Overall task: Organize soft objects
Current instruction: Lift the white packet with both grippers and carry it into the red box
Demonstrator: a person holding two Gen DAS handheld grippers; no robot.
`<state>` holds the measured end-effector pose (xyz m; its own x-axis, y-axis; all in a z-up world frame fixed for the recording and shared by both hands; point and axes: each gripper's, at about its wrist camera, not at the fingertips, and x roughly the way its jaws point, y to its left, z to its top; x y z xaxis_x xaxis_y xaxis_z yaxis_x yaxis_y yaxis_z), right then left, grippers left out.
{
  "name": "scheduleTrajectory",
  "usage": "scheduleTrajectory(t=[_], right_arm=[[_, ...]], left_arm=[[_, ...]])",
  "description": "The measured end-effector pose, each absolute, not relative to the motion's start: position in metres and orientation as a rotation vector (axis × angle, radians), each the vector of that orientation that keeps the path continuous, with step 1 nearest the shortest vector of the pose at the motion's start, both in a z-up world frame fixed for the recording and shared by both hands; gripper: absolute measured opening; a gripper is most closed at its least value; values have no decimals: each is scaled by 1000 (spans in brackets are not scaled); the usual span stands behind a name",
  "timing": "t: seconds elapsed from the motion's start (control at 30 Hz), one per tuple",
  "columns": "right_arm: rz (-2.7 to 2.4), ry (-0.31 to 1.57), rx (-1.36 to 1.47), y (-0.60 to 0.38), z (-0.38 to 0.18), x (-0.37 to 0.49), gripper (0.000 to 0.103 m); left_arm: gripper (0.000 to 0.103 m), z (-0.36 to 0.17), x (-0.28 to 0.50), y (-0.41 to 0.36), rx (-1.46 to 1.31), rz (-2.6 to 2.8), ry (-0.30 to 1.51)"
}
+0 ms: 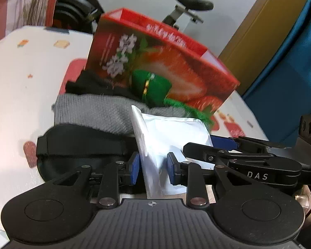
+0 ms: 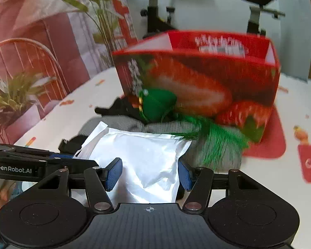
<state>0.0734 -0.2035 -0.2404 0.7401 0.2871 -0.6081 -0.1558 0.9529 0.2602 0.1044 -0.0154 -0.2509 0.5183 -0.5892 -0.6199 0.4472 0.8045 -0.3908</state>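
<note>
A white soft pouch [image 1: 168,137] [image 2: 143,157] lies between both grippers. My left gripper [image 1: 153,169] holds its left edge between half-closed blue pads. My right gripper [image 2: 150,171] is open, its pads on either side of the pouch's near end. Beyond it lies a grey knitted cloth [image 1: 93,112] [image 2: 199,145], a black cloth [image 1: 89,85] [image 2: 122,108], a green plush piece with a tassel [image 1: 153,85] [image 2: 157,105] and a black padded item [image 1: 78,143]. A red strawberry-printed box [image 1: 159,60] [image 2: 203,78] stands open behind them.
The table has a white printed cloth [image 1: 20,83] [image 2: 280,178] and a red mat [image 2: 271,137] under the box. Potted plants [image 2: 12,99] and a chair stand at the left. An exercise bike [image 1: 186,8] [image 2: 259,6] stands behind the table.
</note>
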Motion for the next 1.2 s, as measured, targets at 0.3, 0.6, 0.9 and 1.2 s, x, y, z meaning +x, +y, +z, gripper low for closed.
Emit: scheduleTrajectory(t=[0.3,0.6,0.9,1.2], right_arm=[[249,596,128,-203,-201,73,54],[257,547,116,-212,-165,106,53],[264,512,117,-234,-128,154,53],[231,523,102,-267,-120,217,53]], left_arm=[[29,-220,100,-14,-191,-641,710],[29,-184,130,-18,-194,-647,633],[29,-152,174,-34,-197,-659,586],[29,-138,243,-68,-147,-690,606]])
